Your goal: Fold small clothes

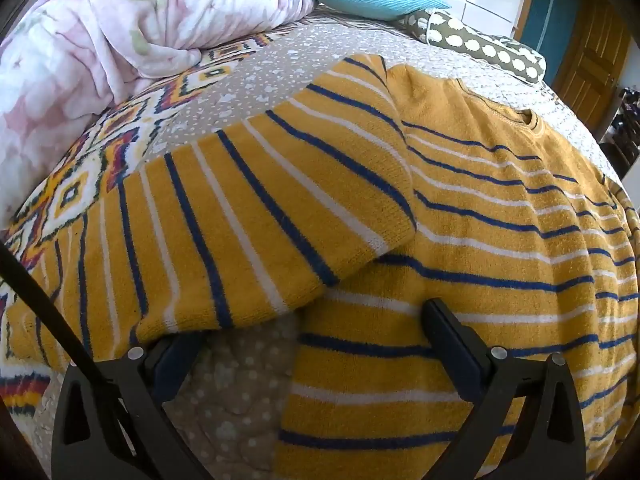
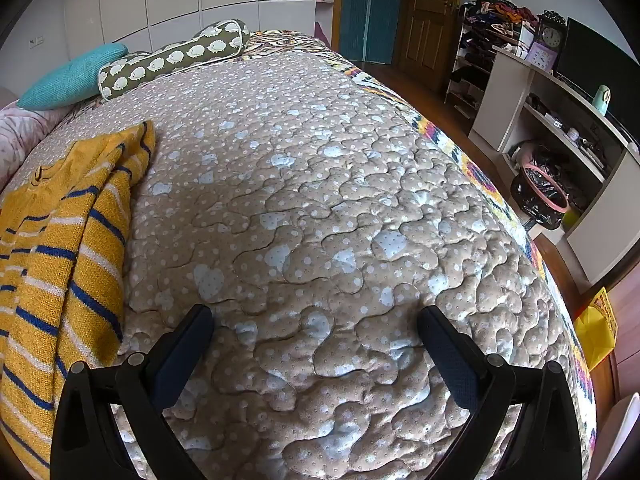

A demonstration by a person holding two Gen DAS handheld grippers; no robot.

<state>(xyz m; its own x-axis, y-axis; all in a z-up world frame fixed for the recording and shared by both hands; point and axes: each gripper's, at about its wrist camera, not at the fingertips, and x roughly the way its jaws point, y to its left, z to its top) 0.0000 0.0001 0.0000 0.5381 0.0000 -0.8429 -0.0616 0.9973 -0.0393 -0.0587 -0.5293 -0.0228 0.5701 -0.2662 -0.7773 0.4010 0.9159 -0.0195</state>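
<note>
While both grippers hang over the bed (image 2: 320, 184), one sweater (image 1: 460, 240), yellow with blue and white stripes, lies spread on the quilt (image 2: 304, 216) toward the bed's left side. One sleeve (image 1: 260, 216) is laid out flat to the side of the body, its far end hidden at the picture's edge; the collar (image 1: 524, 118) points toward the head of the bed.

At the head lie three cushions: one blue pillow (image 2: 72, 76), one bolster (image 2: 176, 56) printed with hedgehogs, and, in the left view, one bunched pink floral duvet (image 1: 120, 40).

The left gripper (image 1: 304, 320) stands released, jaws wide, one finger partly tucked beneath the sleeve's hem and the other over the sweater's body, clamping nothing. The right gripper (image 2: 316, 320) is likewise released, jaws wide above bare quilt, just beside the sweater's right edge.
</note>
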